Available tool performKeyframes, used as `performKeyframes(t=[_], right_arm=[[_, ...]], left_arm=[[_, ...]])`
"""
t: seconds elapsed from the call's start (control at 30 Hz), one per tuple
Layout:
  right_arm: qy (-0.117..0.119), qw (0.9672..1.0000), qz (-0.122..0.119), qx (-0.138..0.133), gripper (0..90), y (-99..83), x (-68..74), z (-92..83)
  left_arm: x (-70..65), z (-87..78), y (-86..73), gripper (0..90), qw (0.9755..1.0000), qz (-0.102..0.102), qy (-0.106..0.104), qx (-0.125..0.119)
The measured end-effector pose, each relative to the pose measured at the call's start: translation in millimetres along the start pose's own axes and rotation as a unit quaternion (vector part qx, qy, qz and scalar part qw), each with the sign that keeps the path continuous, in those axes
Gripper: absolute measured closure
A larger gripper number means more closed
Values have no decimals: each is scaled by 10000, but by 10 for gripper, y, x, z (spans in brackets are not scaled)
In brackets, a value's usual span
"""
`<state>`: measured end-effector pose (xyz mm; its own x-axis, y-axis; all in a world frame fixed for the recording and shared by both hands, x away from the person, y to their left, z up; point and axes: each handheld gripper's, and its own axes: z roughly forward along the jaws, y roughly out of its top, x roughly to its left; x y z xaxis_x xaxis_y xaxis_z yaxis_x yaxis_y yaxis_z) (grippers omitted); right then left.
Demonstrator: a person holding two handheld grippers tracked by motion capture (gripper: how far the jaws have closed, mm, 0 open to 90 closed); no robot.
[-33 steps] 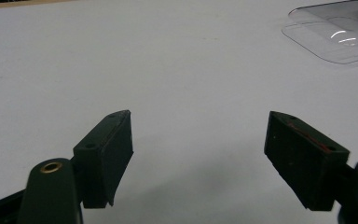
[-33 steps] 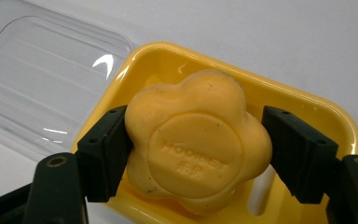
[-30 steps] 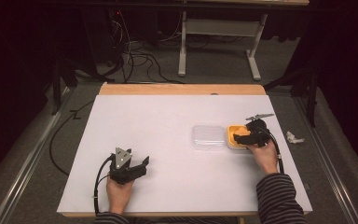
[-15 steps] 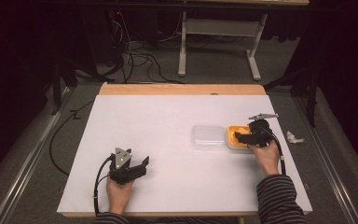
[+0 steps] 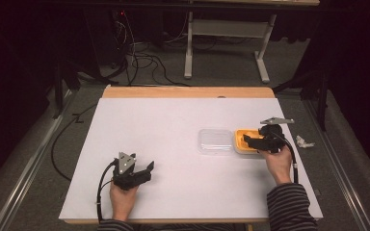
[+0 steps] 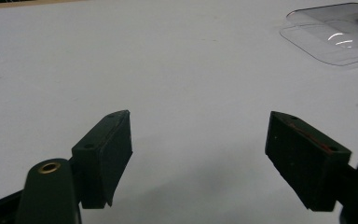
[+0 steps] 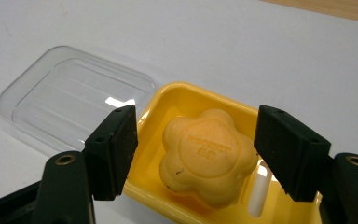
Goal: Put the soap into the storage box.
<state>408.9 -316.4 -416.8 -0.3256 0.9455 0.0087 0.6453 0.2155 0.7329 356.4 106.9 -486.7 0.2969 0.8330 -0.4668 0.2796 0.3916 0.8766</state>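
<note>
Soap between spread right claw jaws.

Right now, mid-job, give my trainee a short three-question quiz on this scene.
1. True or false: the right gripper has closed on the soap.
2. What lies beside the yellow dish? A) clear lid B) sponge C) cup
3. Fill in: the left gripper is open over bare ____.

Key:
1. False; its fingers stand apart on either side of the soap, not touching it.
2. A; the clear lid lies flat against the dish's side.
3. Table.
</note>
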Motion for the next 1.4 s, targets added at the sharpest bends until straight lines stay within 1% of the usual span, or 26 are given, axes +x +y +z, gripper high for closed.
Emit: performKeyframes(t=[0.1, 0.17, 0.27, 0.3, 0.33, 0.47, 0.57, 0.63, 0.67, 0.7, 0.83, 0.9, 0.97, 1.07, 1.13, 1.2, 1.27, 1.3, 1.33, 1.4], right_arm=[[23, 10000, -16, -34, 311, -7, 3, -40], [35, 9999, 14, -164, 314, -29, 0, -90], [19, 9998, 33, -205, 314, -48, -5, -120], [29, 9997, 48, -246, 314, -61, -14, -138], [53, 9994, 121, -318, 315, -94, -25, -170], [70, 9993, 132, -334, 315, -131, -38, -201], [81, 9990, 146, -415, 318, -161, -47, -245], [98, 9985, 140, -520, 319, -194, -54, -292], [98, 9985, 140, -520, 319, -194, -54, -292], [155, 9979, 247, -585, 322, -232, -62, -323], [156, 9978, 264, -595, 328, -276, -82, -352], [151, 9969, 340, -694, 334, -310, -87, -379], [144, 9964, 387, -735, 333, -335, -97, -409], [109, 9952, 417, -883, 311, -382, -120, -448], [71, 9954, 488, -827, 290, -409, -130, -451], [41, 9953, 514, -823, 290, -434, -134, -456], [69, 9950, 571, -820, 289, -466, -135, -463], [90, 9950, 541, -836, 285, -475, -143, -462], [96, 9950, 566, -814, 284, -486, -138, -470], [91, 9944, 567, -883, 284, -516, -132, -488]], left_arm=[[2, -2, 0, 234, 10000, 11, -2, 2], [-1, 3, -1, 235, 10000, -5, 9, -2], [3, 1, 1, 235, 10000, -11, -1, 13], [2, 0, 0, 235, 10000, 0, -7, 9], [-1, 0, -1, 236, 10000, 4, -10, 1], [-3, -2, -2, 236, 10000, 3, -24, 3], [-4, 2, -4, 236, 10000, 13, -8, -3], [-2, 0, -2, 236, 10000, 4, -14, 7], [-2, -1, -2, 236, 10000, 7, -17, 4], [-5, 1, -5, 236, 10000, 16, -8, -6], [-3, 1, -3, 236, 10000, 11, -8, 2], [-3, 6, -4, 237, 10000, 13, 9, 1], [-2, 5, -2, 237, 10000, 1, 4, 15], [-7, 4, -6, 237, 10000, 20, 1, -7], [-4, 6, -4, 237, 10000, 10, 7, 5], [-4, 5, -4, 237, 10000, 8, 7, 2], [-5, 7, -5, 238, 10000, 15, 22, 14], [-4, 8, -5, 238, 10000, 6, 23, 20], [-3, 7, -5, 238, 10000, 11, 15, 22], [-6, 6, -6, 238, 10000, 13, 13, 7]])
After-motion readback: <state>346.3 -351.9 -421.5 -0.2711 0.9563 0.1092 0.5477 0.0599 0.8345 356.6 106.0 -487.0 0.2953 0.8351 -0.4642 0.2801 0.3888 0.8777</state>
